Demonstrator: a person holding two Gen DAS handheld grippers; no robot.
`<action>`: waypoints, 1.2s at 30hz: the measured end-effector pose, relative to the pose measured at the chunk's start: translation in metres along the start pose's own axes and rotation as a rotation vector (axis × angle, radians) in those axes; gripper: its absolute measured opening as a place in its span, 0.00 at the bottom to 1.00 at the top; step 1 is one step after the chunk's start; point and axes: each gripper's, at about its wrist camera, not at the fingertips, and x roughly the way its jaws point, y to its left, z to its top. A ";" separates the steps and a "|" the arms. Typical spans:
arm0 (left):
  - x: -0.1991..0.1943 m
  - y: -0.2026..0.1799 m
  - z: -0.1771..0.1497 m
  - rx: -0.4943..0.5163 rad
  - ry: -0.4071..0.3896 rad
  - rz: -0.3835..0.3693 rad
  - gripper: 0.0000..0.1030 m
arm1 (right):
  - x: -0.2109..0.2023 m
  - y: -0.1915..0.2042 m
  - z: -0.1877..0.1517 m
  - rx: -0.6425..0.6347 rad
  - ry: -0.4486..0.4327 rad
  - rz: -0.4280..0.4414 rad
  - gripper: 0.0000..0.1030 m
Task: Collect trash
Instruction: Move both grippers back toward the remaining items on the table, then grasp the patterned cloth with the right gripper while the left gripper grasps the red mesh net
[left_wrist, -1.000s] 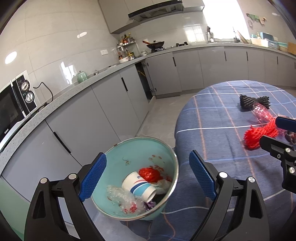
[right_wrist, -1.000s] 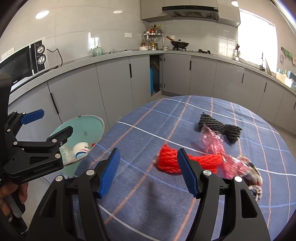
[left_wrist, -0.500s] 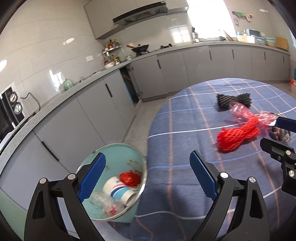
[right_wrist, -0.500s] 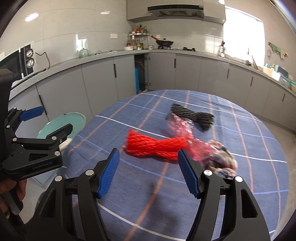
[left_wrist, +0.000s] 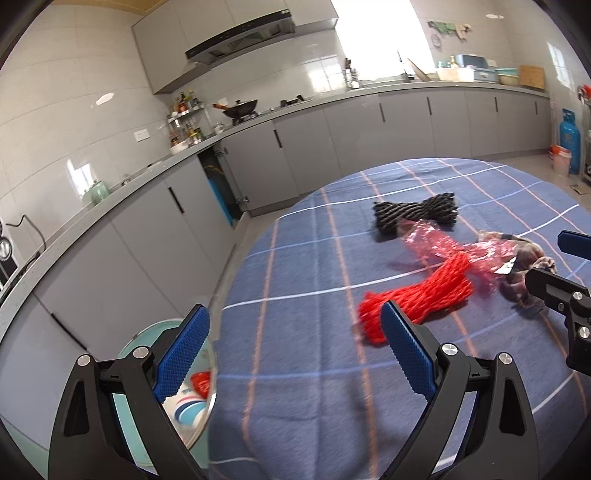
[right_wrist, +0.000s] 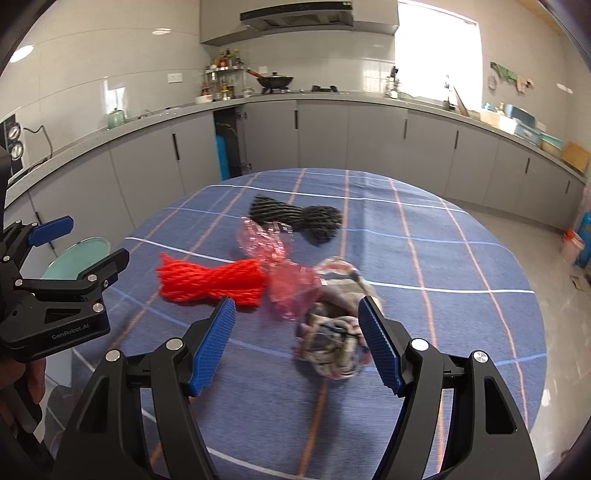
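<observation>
Right tongs (right_wrist: 297, 343) gaping, tipped toward crumpled wrapper (right_wrist: 332, 347)

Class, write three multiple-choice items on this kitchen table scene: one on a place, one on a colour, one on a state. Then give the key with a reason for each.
1. Where is the teal bin?
A. on the table
B. beside the table, lower than its edge
C. on the counter

2. What colour is the net lying nearest the bin?
A. red
B. green
C. yellow

3. How does the right hand-held gripper stand?
A. shut on the black net
B. shut on nothing
C. open, empty

Key: B, its rim shows past the tablecloth edge; A, the red net lies on the bin's side of the pile; C, the blue pads stand apart with nothing gripped.
</observation>
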 end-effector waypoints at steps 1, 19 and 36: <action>0.002 -0.004 0.002 0.005 0.000 -0.007 0.89 | 0.001 -0.003 0.000 0.004 0.004 -0.011 0.66; 0.043 -0.046 0.013 0.053 0.070 -0.106 0.89 | 0.026 -0.036 -0.005 0.055 0.110 -0.108 0.65; 0.065 -0.058 0.005 0.102 0.182 -0.264 0.38 | 0.046 -0.040 -0.009 0.075 0.217 -0.052 0.36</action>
